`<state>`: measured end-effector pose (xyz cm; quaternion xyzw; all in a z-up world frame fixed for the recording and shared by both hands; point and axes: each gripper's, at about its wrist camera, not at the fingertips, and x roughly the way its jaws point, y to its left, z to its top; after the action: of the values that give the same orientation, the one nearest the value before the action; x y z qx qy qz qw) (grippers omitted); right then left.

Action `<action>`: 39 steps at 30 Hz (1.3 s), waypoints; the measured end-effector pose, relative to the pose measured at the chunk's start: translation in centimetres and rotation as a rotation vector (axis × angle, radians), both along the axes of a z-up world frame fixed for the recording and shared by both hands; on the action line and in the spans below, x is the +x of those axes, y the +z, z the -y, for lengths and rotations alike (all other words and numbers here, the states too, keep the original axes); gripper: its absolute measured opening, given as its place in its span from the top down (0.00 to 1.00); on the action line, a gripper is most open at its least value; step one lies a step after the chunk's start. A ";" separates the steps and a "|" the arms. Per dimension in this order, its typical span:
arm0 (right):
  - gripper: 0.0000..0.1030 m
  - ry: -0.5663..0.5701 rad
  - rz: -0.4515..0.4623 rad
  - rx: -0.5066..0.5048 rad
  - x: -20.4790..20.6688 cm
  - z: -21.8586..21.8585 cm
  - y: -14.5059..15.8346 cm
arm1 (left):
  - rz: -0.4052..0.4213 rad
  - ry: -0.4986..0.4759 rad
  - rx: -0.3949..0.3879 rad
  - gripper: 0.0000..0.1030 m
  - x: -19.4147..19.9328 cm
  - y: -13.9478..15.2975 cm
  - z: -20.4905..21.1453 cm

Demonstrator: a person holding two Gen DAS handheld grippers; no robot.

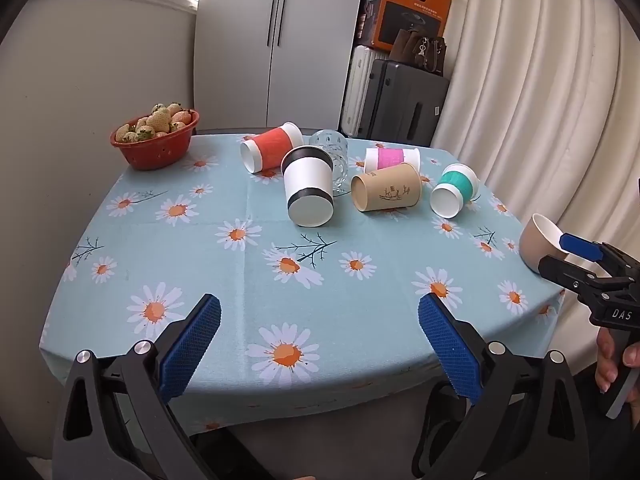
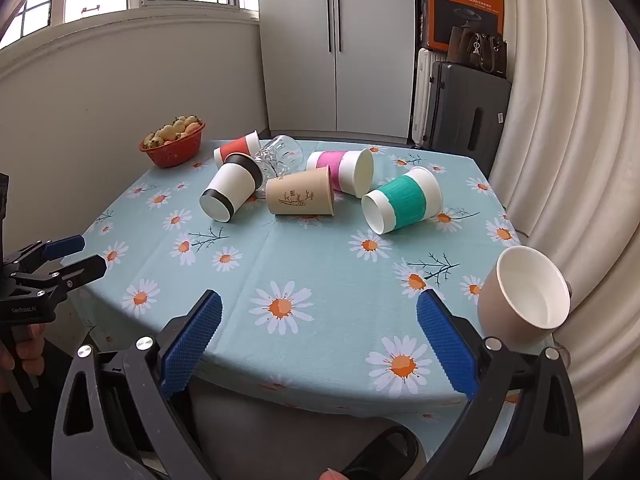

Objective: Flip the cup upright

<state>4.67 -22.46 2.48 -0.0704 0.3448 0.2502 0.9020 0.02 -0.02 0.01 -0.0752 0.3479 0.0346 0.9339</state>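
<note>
Left gripper (image 1: 319, 338) is held with jaws spread wide, nothing between them; right gripper (image 2: 319, 336) is likewise released and empty; both are poised over the near edge of the daisy tablecloth (image 1: 248, 248). A beige cup (image 2: 524, 294) is seen tilted just outside the right gripper's right finger, mouth toward the camera. Well ahead of the jaws, cups lie on their sides: black-banded cup (image 1: 308, 190), kraft cup (image 1: 386, 192), teal cup (image 1: 456, 190), pink cup (image 1: 392, 159), red cup (image 1: 272, 147); a glass (image 1: 334, 156) is among them; a strawberry bowl (image 1: 154, 138) sits far left.
</note>
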 end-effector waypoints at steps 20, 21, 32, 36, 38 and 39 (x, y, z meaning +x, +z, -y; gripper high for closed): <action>0.06 -0.004 0.009 0.020 0.1 0.2 0.4 | 0.021 0.022 -0.013 0.06 -0.1 0.5 -1.7; 0.06 -0.005 0.010 0.019 0.1 0.2 0.4 | 0.021 0.024 -0.013 0.06 -0.1 0.5 -1.8; 0.06 0.003 -0.004 0.016 0.2 -0.2 0.3 | 0.033 0.036 -0.020 0.06 -0.4 0.7 -2.1; 0.06 0.005 -0.009 0.016 0.2 -0.2 0.2 | 0.036 0.031 -0.018 0.06 -0.5 0.7 -1.8; 0.06 0.004 -0.012 0.015 0.2 -0.2 0.1 | 0.034 0.029 -0.019 0.06 -0.5 0.7 -1.8; 0.06 0.004 -0.012 0.014 0.2 -0.2 0.1 | 0.033 0.027 -0.020 0.06 -0.5 0.7 -1.7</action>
<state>4.87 -22.23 2.60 -0.0634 0.3485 0.2547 0.8998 -0.49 1.67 0.68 -0.0897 0.3318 0.0424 0.9381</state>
